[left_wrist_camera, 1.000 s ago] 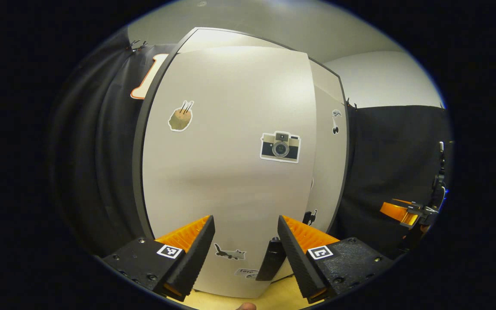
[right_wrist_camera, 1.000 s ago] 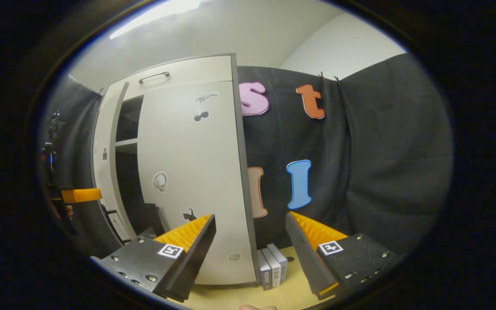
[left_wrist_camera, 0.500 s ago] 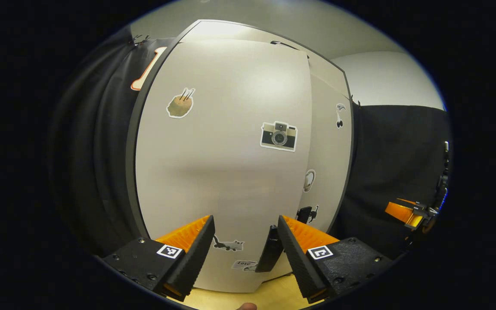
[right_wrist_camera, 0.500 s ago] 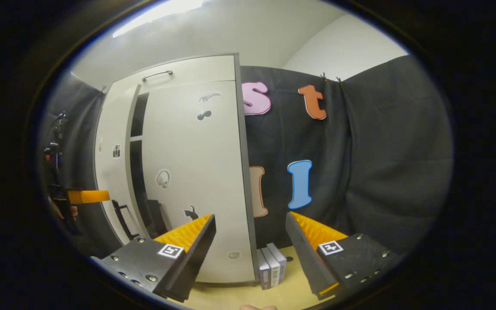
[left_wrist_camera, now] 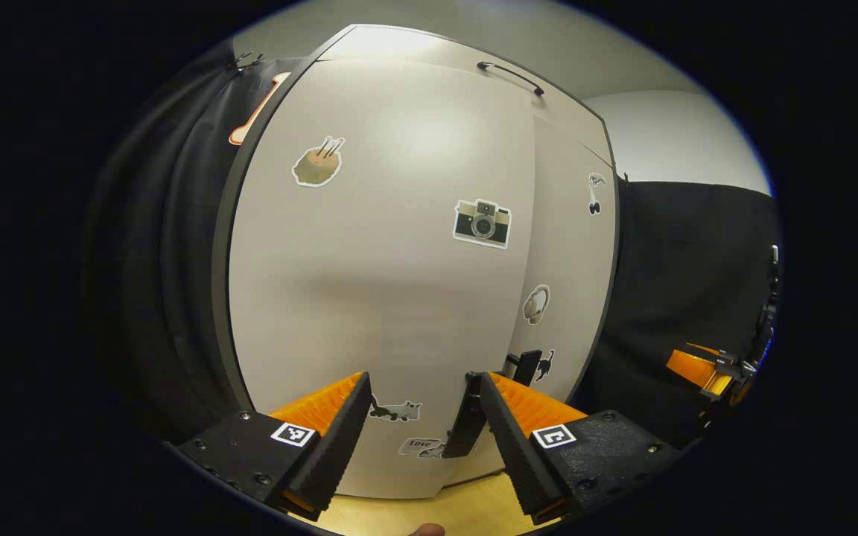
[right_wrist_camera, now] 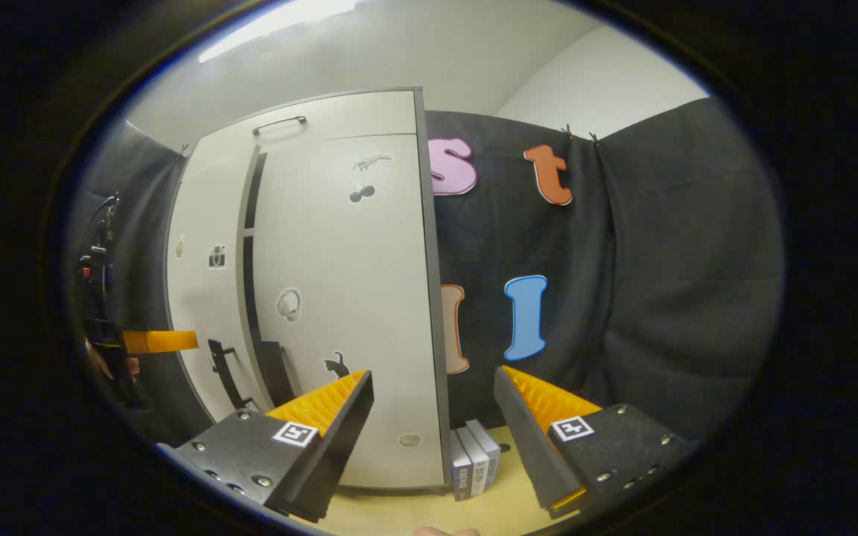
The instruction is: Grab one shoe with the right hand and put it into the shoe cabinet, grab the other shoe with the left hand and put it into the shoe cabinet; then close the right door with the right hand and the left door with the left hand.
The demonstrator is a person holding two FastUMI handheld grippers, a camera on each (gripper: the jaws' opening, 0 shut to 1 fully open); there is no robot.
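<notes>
The pale shoe cabinet stands close in front of my left gripper (left_wrist_camera: pixel 418 417), which is open with nothing between its fingers. The left door (left_wrist_camera: pixel 384 283), covered in stickers, is almost shut, and its black handle (left_wrist_camera: pixel 466 424) sits by my right finger. The right door (left_wrist_camera: pixel 567 283) lies flat against the cabinet. In the right gripper view the right door (right_wrist_camera: pixel 347 298) is shut and a narrow dark gap (right_wrist_camera: pixel 250 246) separates it from the left door (right_wrist_camera: pixel 202 313). My right gripper (right_wrist_camera: pixel 433 417) is open and empty, a little back from the cabinet. The left gripper (right_wrist_camera: pixel 153 341) reaches the left door's face.
Several grey books (right_wrist_camera: pixel 474 461) stand on the yellow floor by the cabinet's right corner. Black cloth walls close in on both sides. A drawer with a black handle (right_wrist_camera: pixel 280 123) tops the cabinet. The right gripper (left_wrist_camera: pixel 704 368) appears far right in the left gripper view.
The left door has swung further toward shut, and the dark gap beside the right door has narrowed. My left gripper followed it in. The right gripper has barely moved.
</notes>
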